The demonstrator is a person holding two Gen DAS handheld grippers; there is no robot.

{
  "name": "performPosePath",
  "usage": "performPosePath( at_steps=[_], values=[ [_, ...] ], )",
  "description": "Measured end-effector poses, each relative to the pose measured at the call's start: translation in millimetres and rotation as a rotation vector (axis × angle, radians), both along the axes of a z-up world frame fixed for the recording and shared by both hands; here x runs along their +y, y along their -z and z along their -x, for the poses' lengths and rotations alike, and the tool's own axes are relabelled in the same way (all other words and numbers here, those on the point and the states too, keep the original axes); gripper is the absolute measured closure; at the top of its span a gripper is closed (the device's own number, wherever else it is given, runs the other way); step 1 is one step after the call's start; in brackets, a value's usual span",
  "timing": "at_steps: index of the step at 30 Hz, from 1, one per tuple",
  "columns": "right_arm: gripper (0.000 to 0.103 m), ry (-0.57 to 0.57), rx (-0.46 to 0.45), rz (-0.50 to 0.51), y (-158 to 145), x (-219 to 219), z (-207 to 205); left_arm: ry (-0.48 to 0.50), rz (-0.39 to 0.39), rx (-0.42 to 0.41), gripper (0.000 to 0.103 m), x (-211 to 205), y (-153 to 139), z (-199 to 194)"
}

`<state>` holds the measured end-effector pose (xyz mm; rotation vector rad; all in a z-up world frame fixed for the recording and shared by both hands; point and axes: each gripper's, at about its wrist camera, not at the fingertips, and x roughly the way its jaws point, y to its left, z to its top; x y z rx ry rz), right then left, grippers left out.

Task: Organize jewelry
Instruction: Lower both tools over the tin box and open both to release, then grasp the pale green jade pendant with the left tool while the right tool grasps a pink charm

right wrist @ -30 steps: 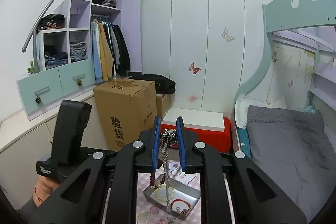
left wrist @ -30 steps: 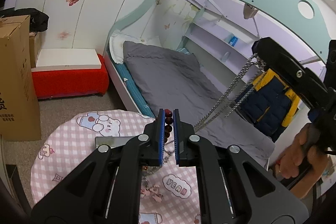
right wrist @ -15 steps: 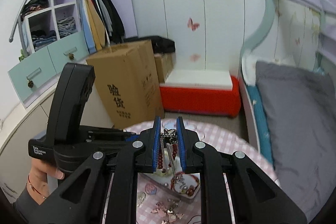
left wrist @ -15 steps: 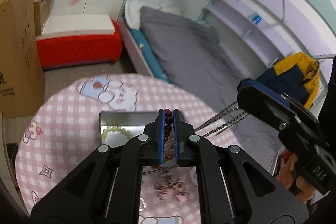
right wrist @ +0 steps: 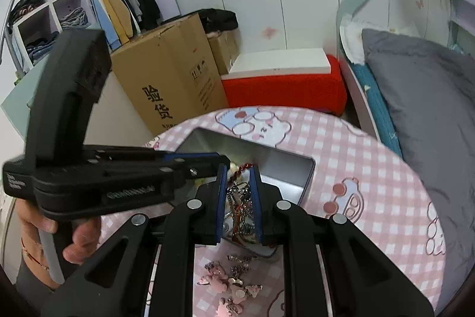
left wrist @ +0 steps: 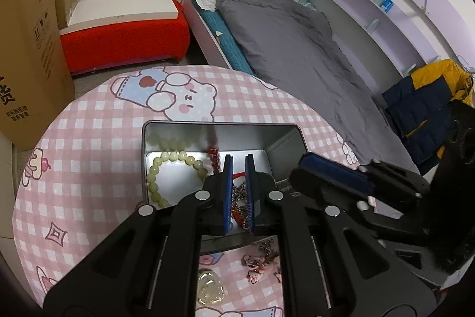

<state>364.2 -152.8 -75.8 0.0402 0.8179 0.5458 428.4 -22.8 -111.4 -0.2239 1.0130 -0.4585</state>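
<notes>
Left wrist view: the left gripper (left wrist: 238,192) has been lowered over an open metal tin (left wrist: 178,128) on a pink checked table (left wrist: 89,138). Its jaws are nearly closed on a silver chain (left wrist: 241,202) – a moment ago held high and taut, now slack inside the tin beside a pale bead bracelet (left wrist: 166,168).

Right wrist view: the right gripper (right wrist: 238,199) has also been brought down, jaws narrow, the chain's other end pinched between them – release is judged the remaining step, while pink charms (right wrist: 228,287) lie unsorted
</notes>
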Motion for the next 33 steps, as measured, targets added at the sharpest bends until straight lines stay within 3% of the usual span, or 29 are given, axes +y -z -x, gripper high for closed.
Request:
performPosePath(
  at_steps=[5, 10, 15, 16, 18, 19, 21, 25, 33],
  values=[
    [0.085, 0.006, 0.022, -0.015, 0.4, -2.7, 4.8, 0.008, -0.024, -0.001, 0.094, -0.1, 0.4, 5.7],
    [0.078, 0.012, -0.010, -0.017, -12.7, -6.5, 16.7, 0.016, -0.042, -0.023, 0.094, 1.4, -7.3, 23.0],
    [0.078, 0.008, -0.046, -0.004, -27.6, -7.5, 36.1, 0.017, -0.051, -0.063, 0.094, 5.2, -22.2, 47.2],
    [0.078, 0.009, -0.056, 0.003, -30.4, -7.9, 42.1, 0.015, -0.058, -0.075, 0.091, 5.9, -25.3, 52.4],
    [0.077, 0.005, -0.073, 0.014, -34.7, -8.3, 55.4, 0.015, -0.060, -0.100, 0.069, 9.0, -31.9, 66.7],
    [0.077, 0.004, -0.078, 0.017, -35.2, -8.1, 58.2, 0.004, -0.065, -0.117, 0.045, 10.6, -34.5, 73.7],
    [0.077, 0.004, -0.087, 0.026, -34.9, -7.6, 70.2, -0.024, -0.069, -0.174, 0.044, 16.8, -41.6, 90.5],
    [0.077, 0.005, -0.090, 0.044, -25.8, -7.4, 91.8, -0.017, -0.083, -0.195, 0.044, 23.3, -42.6, 115.8],
    [0.076, 0.028, -0.040, 0.054, 7.9, -10.3, 119.1, -0.024, -0.106, -0.174, 0.044, 33.2, -14.6, 142.4]
  ],
)
